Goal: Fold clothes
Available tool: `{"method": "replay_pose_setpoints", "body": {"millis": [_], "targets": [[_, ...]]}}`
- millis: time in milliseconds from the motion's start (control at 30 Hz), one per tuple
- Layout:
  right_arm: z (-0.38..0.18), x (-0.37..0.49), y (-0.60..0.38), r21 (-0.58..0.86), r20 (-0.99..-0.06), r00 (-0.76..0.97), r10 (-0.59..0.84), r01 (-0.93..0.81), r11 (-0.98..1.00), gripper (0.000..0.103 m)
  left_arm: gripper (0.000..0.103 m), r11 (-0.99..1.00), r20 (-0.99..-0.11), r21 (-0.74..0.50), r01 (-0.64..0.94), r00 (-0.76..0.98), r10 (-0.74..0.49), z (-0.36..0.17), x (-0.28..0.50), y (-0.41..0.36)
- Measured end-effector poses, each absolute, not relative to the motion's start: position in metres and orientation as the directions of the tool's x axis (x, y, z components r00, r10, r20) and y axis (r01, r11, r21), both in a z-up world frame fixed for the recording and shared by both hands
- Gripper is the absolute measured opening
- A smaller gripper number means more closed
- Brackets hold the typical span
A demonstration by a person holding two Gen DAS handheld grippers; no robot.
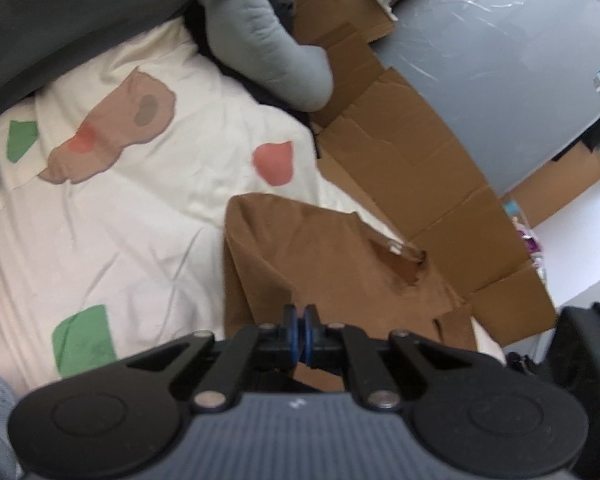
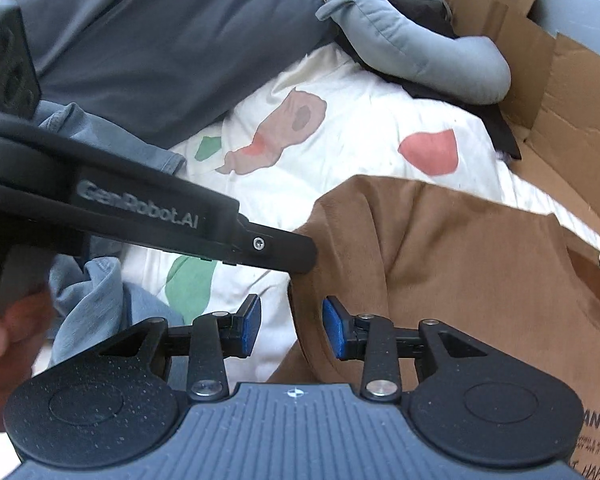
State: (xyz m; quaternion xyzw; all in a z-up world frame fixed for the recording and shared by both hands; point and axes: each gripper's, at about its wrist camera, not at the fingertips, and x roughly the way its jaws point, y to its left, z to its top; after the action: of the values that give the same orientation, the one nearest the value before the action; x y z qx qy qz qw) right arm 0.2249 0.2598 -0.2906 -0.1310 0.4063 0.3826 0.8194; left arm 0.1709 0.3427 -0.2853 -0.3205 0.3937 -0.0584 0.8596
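Pinching brown garment [image 1: 320, 264] in left gripper [image 1: 300, 330], jaws together, tilting down over bed sheet [image 1: 140, 216]; hovering right gripper [image 2: 291, 326] (jaws apart, empty) at garment's edge.

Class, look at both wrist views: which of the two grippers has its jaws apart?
The right gripper: its blue pads stand apart, whereas the left gripper has its pads pressed together.

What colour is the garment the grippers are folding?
Brown, best seen in the right wrist view.
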Motion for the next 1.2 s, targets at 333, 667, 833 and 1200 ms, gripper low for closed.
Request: {"method": "replay_pose_setpoints", "body": {"millis": [333,667,833,1200], "targets": [[-0.282,0.255,0.241,0.105,-0.769,0.418,0.484,-0.664,0.741,0.002,0.008,0.783,-0.626,-0.599,-0.168,0.708,-0.327,-0.274,0.182,0.345],[-0.298,0.296,0.181,0.221,-0.776,0.39,0.496,-0.568,0.793,0.002,0.014,0.886,-0.736,-0.424,-0.186,0.641,-0.218,-0.279,0.219,0.344],[-0.318,0.31,0.154,0.26,-0.775,0.39,0.497,-0.52,0.813,0.002,0.021,0.917,-0.775,-0.351,-0.19,0.608,-0.171,-0.284,0.243,0.344],[-0.356,0.329,0.114,0.363,-0.758,0.382,0.529,-0.426,0.828,0.002,0.033,0.956,-0.815,-0.248,-0.154,0.567,-0.12,-0.301,0.32,0.325]]}}
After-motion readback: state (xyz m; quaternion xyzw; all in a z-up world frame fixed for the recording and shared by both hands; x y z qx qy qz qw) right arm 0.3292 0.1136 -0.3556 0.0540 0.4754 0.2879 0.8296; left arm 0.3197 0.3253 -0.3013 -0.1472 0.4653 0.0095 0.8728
